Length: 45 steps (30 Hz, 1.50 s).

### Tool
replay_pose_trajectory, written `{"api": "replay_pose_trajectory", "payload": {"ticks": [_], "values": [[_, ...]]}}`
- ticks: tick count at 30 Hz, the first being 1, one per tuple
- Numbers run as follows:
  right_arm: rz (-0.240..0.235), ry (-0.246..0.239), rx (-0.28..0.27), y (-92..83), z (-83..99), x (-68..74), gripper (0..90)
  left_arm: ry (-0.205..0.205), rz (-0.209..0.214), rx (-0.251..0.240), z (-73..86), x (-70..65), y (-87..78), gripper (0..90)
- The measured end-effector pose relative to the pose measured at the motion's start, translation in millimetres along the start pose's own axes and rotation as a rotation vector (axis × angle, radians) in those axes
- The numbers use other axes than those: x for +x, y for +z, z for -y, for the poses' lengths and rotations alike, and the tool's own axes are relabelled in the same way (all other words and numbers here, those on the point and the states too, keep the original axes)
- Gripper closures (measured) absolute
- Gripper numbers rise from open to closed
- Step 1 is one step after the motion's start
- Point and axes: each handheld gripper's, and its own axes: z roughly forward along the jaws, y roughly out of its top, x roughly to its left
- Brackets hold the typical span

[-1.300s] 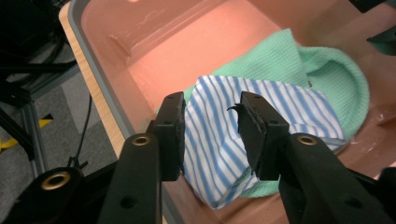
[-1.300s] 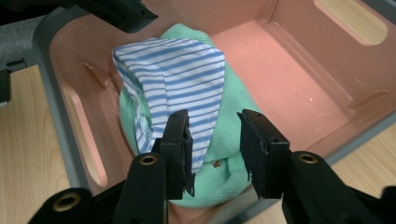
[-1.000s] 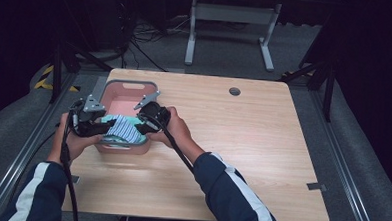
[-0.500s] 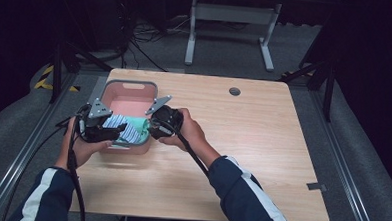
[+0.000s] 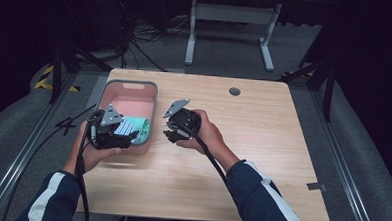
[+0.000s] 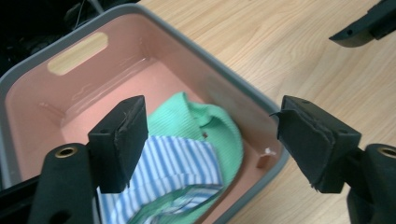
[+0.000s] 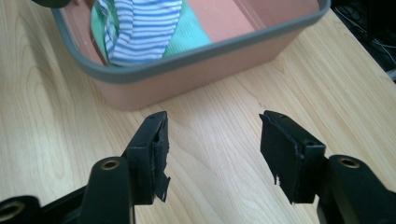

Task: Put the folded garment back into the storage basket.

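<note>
Tongs: your left tongs and right tongs just opening, empty; left gripper view reveals green cloth under striped cloth in bin.

No text, label, brand, number or sign can be read in any view. The pink bin, the striped cloth, the green cloth and the tabletop carry no print. The yellow-and-black stripes on the floor are a plain pattern without lettering.
</note>
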Motion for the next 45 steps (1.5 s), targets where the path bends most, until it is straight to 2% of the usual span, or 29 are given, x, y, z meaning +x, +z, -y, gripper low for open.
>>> {"api": "replay_pose_trajectory", "payload": {"ticks": [6, 9, 12, 14, 16, 17, 22, 26, 32, 40, 45], "values": [[0.018, 0.004, 0.011, -14.2, 15.8, -6.2, 42.1, 0.021, -0.007, -0.010, -4.7, -12.2, 2.3, 24.2], [0.022, 0.006, 0.015, -18.9, 21.2, -7.7, 41.9, 0.028, 0.005, -0.014, -6.3, -18.5, 3.7, 23.2], [0.033, 0.002, 0.025, -28.2, 32.2, -12.0, 40.9, 0.067, 0.014, -0.015, -8.7, -28.4, 4.2, 21.8], [0.047, 0.007, 0.029, -32.9, 37.8, -14.3, 40.2, 0.077, 0.016, -0.012, -9.8, -34.0, 4.9, 21.0], [0.056, 0.014, 0.031, -38.1, 44.0, -16.3, 39.4, 0.110, -0.007, 0.004, -11.3, -41.4, 7.0, 21.5], [0.056, 0.014, 0.031, -38.1, 44.0, -16.3, 39.4, 0.110, -0.007, 0.004, -11.3, -41.4, 7.0, 20.4], [0.069, 0.034, 0.017, -50.3, 60.3, -20.5, 37.6, 0.128, 0.022, 0.018, -10.8, -55.2, 14.3, 19.7], [0.083, 0.018, 0.032, -57.0, 72.5, -20.2, 35.5, 0.147, 0.063, 0.024, -9.7, -64.8, 21.4, 19.4], [0.093, 0.016, 0.032, -66.0, 91.9, -19.3, 34.7, 0.181, 0.085, 0.033, -6.5, -80.2, 31.0, 18.8], [0.092, 0.043, 0.036, -73.9, 123.8, -17.8, 34.8, 0.225, 0.111, 0.057, -0.4, -94.1, 41.6, 18.8], [0.095, 0.064, 0.036, -80.5, 143.9, -17.9, 34.5, 0.232, 0.123, 0.071, 6.0, -100.7, 48.2, 18.6]]}}
